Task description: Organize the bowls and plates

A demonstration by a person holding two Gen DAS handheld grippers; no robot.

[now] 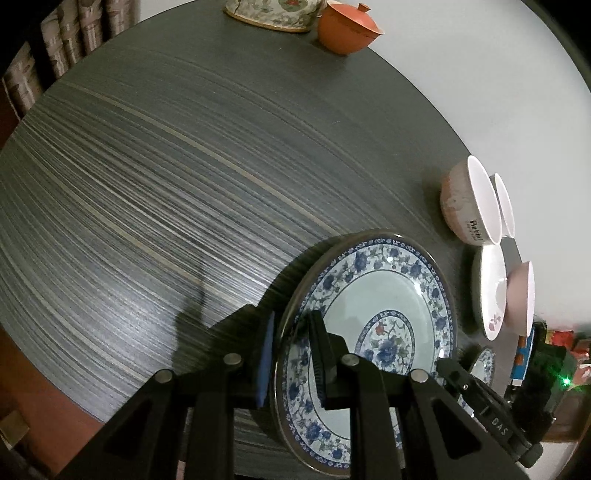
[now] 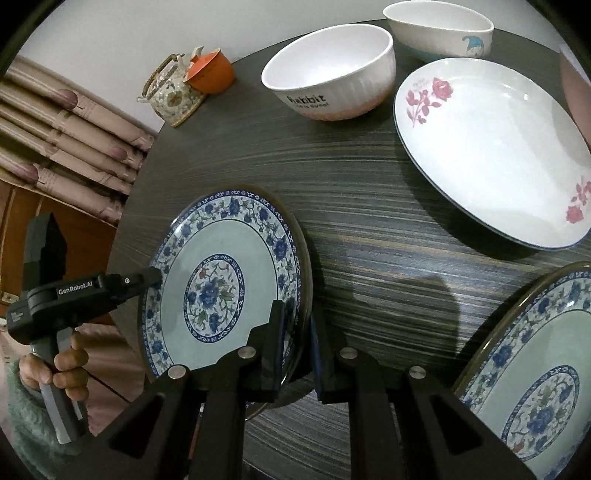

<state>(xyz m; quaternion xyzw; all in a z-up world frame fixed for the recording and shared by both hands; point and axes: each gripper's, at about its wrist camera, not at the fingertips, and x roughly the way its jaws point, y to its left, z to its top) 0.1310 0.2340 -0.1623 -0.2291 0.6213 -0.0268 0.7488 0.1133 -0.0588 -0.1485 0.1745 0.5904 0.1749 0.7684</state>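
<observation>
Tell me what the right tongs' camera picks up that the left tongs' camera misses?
Only the right view shows the person's hand holding the left tongs, the whole teapot, and the rose plate face-on.

Only the left view shows the broad bare stretch of table and a pink bowl beyond the rose plate.

Both show the blue floral plate gripped at opposite rim edges by both tongs, the Rabbit bowl, the orange lidded cup, and a second blue plate.

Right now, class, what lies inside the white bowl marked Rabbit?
The Rabbit bowl shows a bare white inside, nothing in it as far as the right wrist view reaches. Its near wall hides part of the bottom.
</observation>
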